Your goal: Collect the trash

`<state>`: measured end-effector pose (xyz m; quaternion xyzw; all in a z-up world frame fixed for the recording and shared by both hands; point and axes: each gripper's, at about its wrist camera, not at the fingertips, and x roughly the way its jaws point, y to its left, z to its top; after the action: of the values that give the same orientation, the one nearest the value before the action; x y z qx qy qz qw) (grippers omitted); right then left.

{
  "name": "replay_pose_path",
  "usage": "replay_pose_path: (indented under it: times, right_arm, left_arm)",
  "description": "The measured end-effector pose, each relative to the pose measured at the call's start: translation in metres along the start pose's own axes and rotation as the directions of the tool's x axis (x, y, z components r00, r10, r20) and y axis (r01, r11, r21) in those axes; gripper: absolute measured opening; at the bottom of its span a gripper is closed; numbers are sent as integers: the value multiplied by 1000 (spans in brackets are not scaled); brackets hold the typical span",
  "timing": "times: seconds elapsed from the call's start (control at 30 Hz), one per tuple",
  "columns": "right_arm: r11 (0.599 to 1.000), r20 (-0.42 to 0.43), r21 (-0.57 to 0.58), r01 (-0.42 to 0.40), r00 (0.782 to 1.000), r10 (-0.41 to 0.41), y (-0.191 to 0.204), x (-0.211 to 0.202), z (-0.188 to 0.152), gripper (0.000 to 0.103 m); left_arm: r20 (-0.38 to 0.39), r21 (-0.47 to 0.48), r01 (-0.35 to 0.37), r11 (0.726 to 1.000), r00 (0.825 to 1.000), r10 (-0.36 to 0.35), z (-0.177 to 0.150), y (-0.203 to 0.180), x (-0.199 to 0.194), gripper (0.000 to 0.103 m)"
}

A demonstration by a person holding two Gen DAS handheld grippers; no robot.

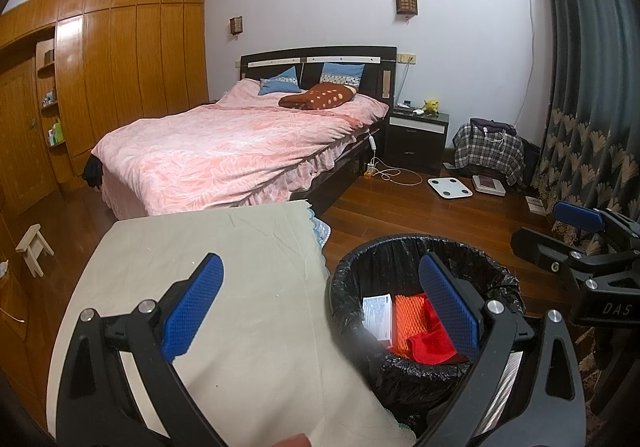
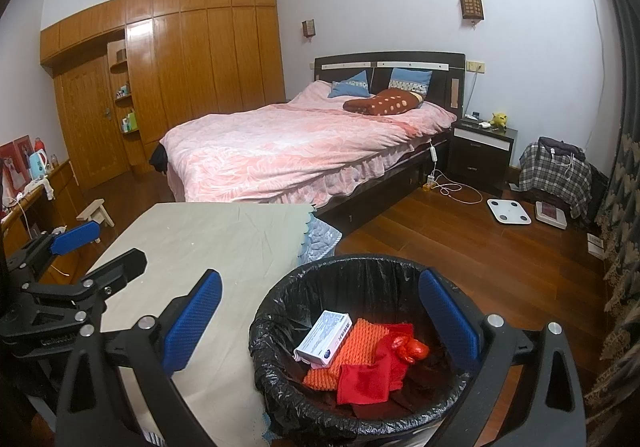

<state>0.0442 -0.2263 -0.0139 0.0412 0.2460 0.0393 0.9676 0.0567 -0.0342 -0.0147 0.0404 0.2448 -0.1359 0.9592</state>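
A bin with a black liner (image 1: 400,245) (image 2: 360,265) stands on the floor right of the cloth-covered table (image 1: 200,247) (image 2: 224,239). Inside lie a white box (image 1: 377,315) (image 2: 324,335), an orange foam net (image 1: 408,321) (image 2: 354,343), a red cloth (image 1: 434,345) (image 2: 368,379) and a crumpled red wrapper (image 2: 414,347). My left gripper (image 1: 320,287) (image 2: 102,251) is open and holds nothing, straddling the table edge and the bin's left rim. Over the bin, my right gripper (image 2: 320,307) (image 1: 554,231) hangs open with nothing between its fingers.
A pink-covered bed (image 2: 300,151) fills the middle of the room, with a dark nightstand (image 2: 482,151) beside it. Two scales (image 2: 508,211) and a cable lie on the wood floor. A small stool (image 1: 34,249) stands left; curtains (image 1: 592,87) hang right.
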Motion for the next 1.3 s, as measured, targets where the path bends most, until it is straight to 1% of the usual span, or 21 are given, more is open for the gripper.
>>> replay_pose_path:
  times: [1.3]
  right_arm:
    - [1000,1,2,-2,1000,2,1,0,3,97]
  left_arm:
    - [1,1,0,1000,1000,0,1,0,-1,96]
